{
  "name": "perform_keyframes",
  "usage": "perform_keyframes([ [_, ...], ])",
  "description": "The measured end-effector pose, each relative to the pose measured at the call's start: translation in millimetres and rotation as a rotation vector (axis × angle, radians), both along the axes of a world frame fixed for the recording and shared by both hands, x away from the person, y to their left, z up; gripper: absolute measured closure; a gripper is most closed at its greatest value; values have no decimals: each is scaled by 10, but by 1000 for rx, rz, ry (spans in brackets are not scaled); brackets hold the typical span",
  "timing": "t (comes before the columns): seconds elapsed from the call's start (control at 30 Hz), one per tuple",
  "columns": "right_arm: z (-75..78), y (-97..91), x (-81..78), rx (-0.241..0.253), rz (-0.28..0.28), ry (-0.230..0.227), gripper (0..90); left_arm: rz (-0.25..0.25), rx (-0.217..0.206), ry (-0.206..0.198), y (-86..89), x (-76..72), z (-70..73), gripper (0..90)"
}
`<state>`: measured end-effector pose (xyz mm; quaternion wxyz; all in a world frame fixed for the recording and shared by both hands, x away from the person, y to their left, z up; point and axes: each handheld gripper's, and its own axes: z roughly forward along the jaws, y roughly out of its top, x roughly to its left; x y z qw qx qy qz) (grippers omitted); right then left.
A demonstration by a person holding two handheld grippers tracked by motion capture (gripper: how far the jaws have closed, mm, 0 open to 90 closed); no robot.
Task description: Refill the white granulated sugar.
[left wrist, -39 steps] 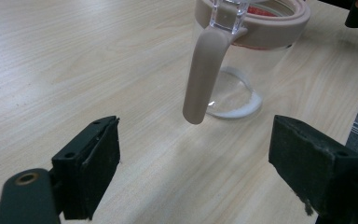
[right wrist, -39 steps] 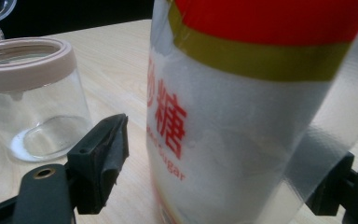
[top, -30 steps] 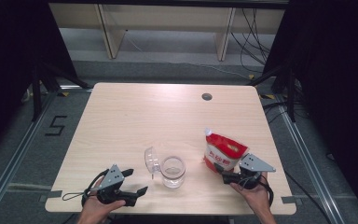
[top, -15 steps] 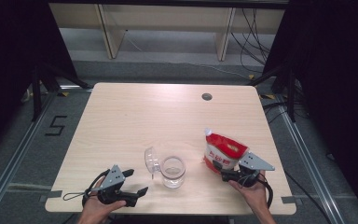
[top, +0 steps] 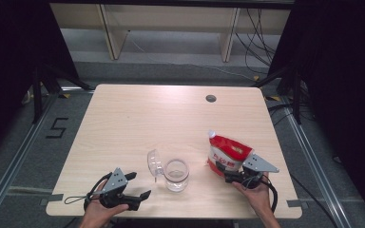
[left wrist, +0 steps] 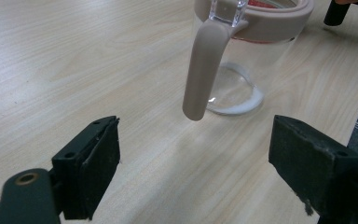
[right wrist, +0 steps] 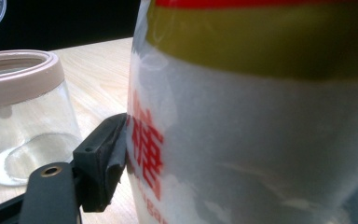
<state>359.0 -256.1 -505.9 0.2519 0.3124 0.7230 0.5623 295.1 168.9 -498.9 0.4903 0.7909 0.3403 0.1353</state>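
A clear glass jar (top: 176, 174) with a beige rim stands near the table's front edge, its hinged lid (top: 155, 163) swung open to the left. My left gripper (top: 140, 184) lies open just left of it; in the left gripper view the jar (left wrist: 247, 56) and its beige clasp (left wrist: 205, 70) sit beyond the wide-apart jaws. A red and white bag (top: 228, 153) stands to the right of the jar, tilted. My right gripper (top: 225, 173) holds its lower part. In the right gripper view one finger (right wrist: 105, 158) presses on the bag (right wrist: 261, 116), and the other is hidden behind it.
The light wooden table (top: 171, 118) has a round cable hole (top: 211, 98) at the back right. Dark curtains hang at both sides, and shelving stands beyond the far edge. The jar (right wrist: 23, 112) holds a little white residue at its bottom.
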Motion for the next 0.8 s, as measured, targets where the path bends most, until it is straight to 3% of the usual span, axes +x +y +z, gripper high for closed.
perform_keyframes([
  [0.07, -12, 3, 23, 5, 8, -24, 245, -5, 6, 0, 4, 2, 0, 162],
  [0.13, -8, 6, 6, 1, 4, 16, 250, -7, 10, 1, 3, 3, 1, 162],
  [0.23, -12, 7, 21, 5, 17, 10, 253, -8, 9, 5, -1, 0, 0, 162],
  [0.33, -31, 19, 54, 22, 14, -30, 261, -8, 9, 6, -1, 1, -1, 162],
  [0.37, -31, 1, 65, -4, 19, -30, 262, 0, 8, 7, -6, -4, 0, 162],
  [0.4, -30, 0, 70, 9, 52, -14, 264, 0, 7, 7, -7, -3, -1, 162],
  [0.47, -40, 18, 44, 24, 19, 29, 269, -2, 13, 7, -3, -1, -3, 162],
  [0.53, -55, 28, 65, 46, 13, 4, 270, -2, 13, 6, -3, -2, -3, 162],
  [0.57, -52, 13, 73, 13, 29, 29, 273, -2, 15, 6, -1, -3, 0, 162],
  [0.7, -63, 21, 85, 29, 21, 4, 275, -8, 6, 6, -4, 3, -9, 162],
  [0.73, -63, 17, 90, 25, 29, 7, 274, -8, 7, 7, -5, 3, -9, 162],
  [0.77, -62, 3, 106, 28, 83, 23, 274, -7, 6, 8, -6, 3, -9, 162],
  [0.8, -66, 34, 78, 48, 39, 37, 276, -6, 6, 8, -6, 4, -9, 162],
])
